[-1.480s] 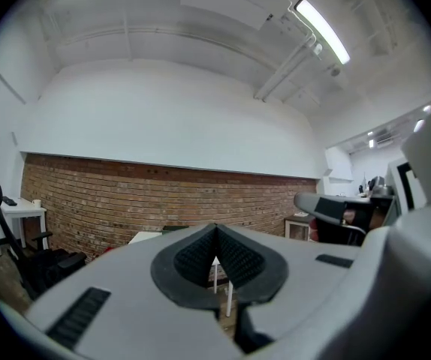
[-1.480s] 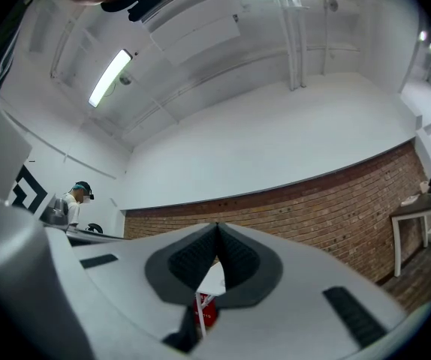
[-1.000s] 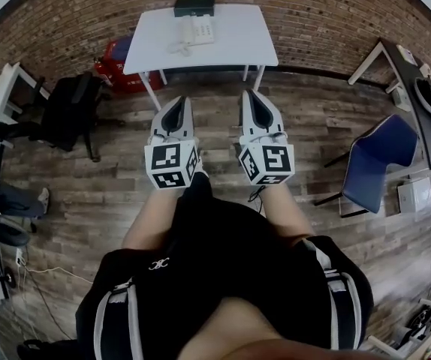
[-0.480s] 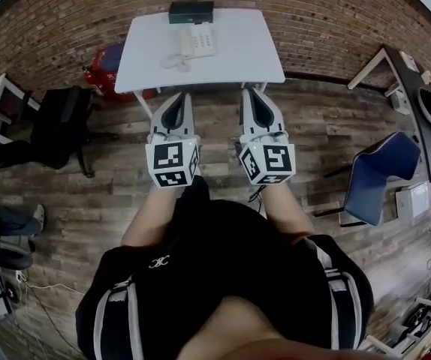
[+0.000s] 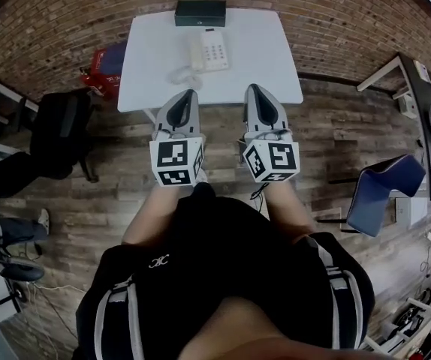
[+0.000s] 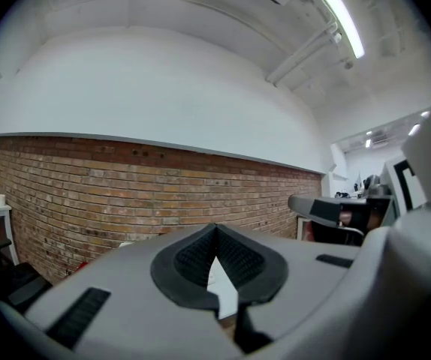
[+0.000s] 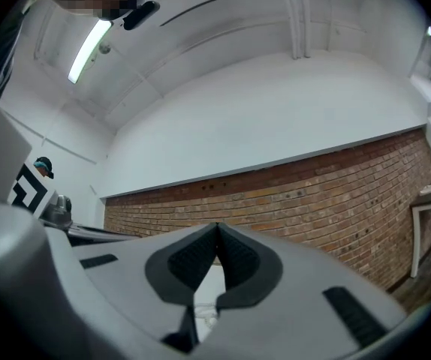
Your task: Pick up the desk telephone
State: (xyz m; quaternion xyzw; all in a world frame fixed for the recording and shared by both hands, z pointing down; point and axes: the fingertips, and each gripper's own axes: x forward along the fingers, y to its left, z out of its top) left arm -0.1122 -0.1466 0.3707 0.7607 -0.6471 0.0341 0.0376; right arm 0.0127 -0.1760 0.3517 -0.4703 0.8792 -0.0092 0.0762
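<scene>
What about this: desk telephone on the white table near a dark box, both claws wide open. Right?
No: the left claw and right claw are shut, as both gripper views show. The desk telephone does sit on the white table near the dark box.

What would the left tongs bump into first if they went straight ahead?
Probably the desk telephone on the white table: the shut left tongs aim at its handset side. Height is hard to judge, so they might pass above it.

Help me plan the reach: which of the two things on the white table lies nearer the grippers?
The white desk telephone, with its keypad; the dark box lies beyond it, farther off.
</scene>
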